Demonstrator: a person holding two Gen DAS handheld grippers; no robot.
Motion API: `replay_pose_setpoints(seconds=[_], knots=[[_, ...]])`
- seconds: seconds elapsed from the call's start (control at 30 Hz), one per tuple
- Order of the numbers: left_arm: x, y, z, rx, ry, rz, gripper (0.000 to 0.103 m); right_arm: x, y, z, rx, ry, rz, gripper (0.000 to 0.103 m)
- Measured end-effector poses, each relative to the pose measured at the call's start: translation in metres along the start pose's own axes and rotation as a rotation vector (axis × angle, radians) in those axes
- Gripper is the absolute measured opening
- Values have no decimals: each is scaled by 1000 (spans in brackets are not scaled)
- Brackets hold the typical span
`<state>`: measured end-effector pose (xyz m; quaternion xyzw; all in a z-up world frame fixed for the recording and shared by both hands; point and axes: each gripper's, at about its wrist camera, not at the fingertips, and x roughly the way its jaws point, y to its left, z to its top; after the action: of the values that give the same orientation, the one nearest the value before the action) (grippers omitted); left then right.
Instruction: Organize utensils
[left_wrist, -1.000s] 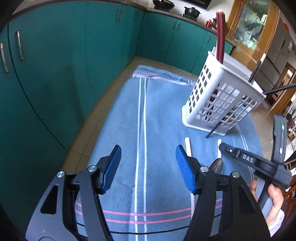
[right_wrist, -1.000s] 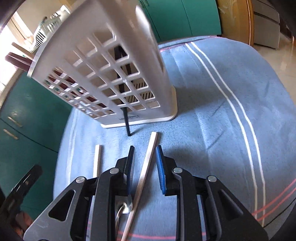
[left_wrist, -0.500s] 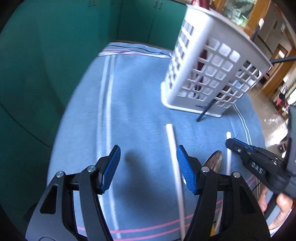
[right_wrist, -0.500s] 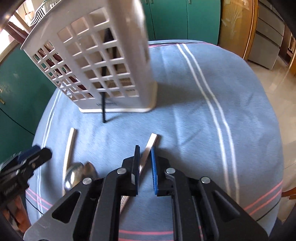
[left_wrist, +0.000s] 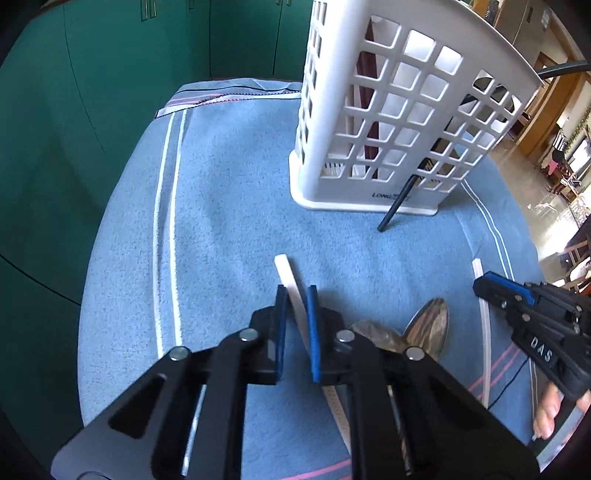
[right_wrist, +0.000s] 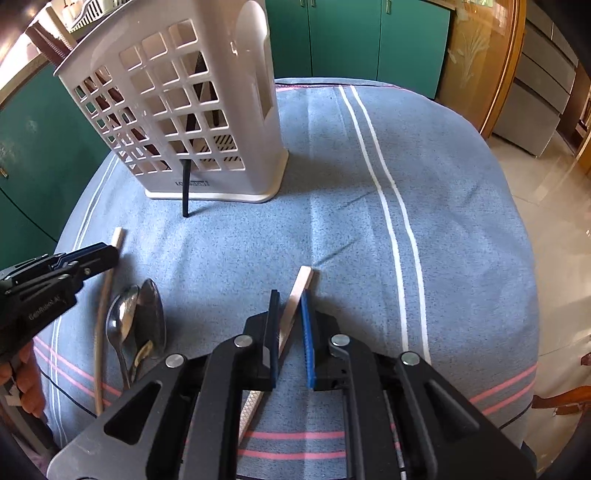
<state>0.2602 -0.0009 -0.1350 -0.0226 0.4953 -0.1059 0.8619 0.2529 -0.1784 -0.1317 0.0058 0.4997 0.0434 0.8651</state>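
Two white chopsticks lie on the blue towel in front of a white lattice utensil basket (left_wrist: 332, 110) (right_wrist: 266, 122). My left gripper (left_wrist: 296, 291) (right_wrist: 110, 254) points steeply down and its jaws are closing. The left chopstick (left_wrist: 286, 267) (right_wrist: 99, 350) is between its blue pads and touches them. My right gripper (right_wrist: 290, 295) (left_wrist: 487, 282) is shut on the right chopstick (right_wrist: 304, 277) (left_wrist: 487, 350). Two metal spoons (left_wrist: 430, 325) (right_wrist: 125, 317) rest on the towel between the two chopsticks. A black chopstick (left_wrist: 391, 210) (right_wrist: 185, 192) pokes out through the basket's lattice.
The blue towel (right_wrist: 369, 229) with white and pink stripes covers a small table. Dark red sticks (left_wrist: 371, 140) stand inside the basket. Teal cabinets (left_wrist: 92, 110) stand beyond the table's left and far edges. A tiled floor lies to the right. A hand (left_wrist: 546, 413) holds the right gripper.
My left gripper moved right and down over the left chopstick, and its wide jaws narrowed around it. My right gripper's jaws narrowed onto the right chopstick.
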Motion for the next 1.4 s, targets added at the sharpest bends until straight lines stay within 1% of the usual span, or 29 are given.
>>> replay_pose_setpoints(seconds=[0.23,0.37,0.53,0.83,1.13,1.27,1.4], knots=[[-12,9,-15,44,20,8,11,-8,-19,-8,-28,8,-44,12],[-15,9,-17,44,21,18,11,-7,-25,-7,-28,11,-58,12],[-10,4,-12,50,23,19,26,2,-21,-1,-36,16,-75,12],[-6,-1,-8,51,30,19,37,2,-9,6,-19,24,-65,12],[-9,-3,-12,51,24,20,37,-2,1,1,-76,20,-28,12],[-8,-2,-12,50,24,18,37,-4,6,-2,-94,23,1,12],[-8,-2,-11,51,24,20,37,-6,12,-7,-111,25,5,12]])
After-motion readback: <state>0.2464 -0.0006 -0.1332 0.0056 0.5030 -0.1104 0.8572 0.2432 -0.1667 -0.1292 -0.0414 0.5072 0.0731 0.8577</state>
